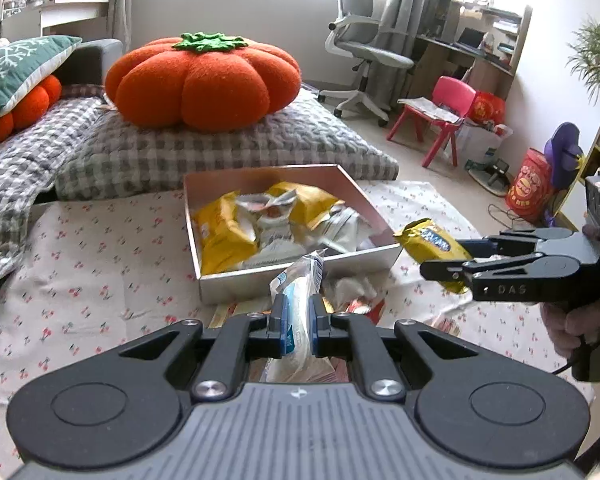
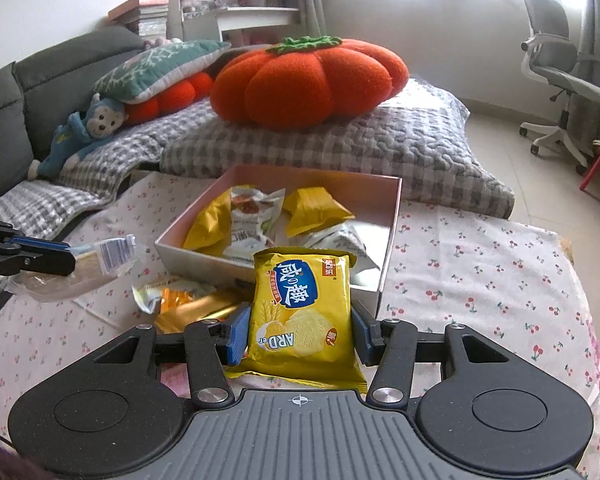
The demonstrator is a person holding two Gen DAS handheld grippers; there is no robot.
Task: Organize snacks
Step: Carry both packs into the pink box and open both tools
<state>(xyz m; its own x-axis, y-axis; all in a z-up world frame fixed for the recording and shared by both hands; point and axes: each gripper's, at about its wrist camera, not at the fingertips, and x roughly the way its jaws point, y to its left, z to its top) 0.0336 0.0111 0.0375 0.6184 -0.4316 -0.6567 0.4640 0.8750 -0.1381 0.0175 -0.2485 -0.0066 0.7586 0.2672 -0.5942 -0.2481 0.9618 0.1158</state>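
A shallow pink box (image 1: 300, 276) (image 2: 394, 216) sits on the cherry-print cloth, holding several yellow and white snack packets. My left gripper (image 1: 298, 322) is shut on a clear white-and-blue packet (image 1: 302, 292), lifted in front of the box's near wall. From the right wrist view that same clear packet (image 2: 100, 260) hangs at the left in the left gripper (image 2: 70, 260). My right gripper (image 2: 300, 330) is shut on a yellow cracker packet (image 2: 304, 316), held near the box's front corner. In the left wrist view the right gripper (image 1: 440, 258) holds that yellow packet (image 1: 428, 240) beside the box's right corner.
Loose snack wrappers (image 2: 188, 300) lie on the cloth in front of the box. An orange pumpkin cushion (image 1: 204, 80) rests on a grey checked blanket (image 1: 220, 152) behind it. An office chair (image 1: 360, 40) and a red child's chair (image 1: 440, 116) stand on the floor to the right.
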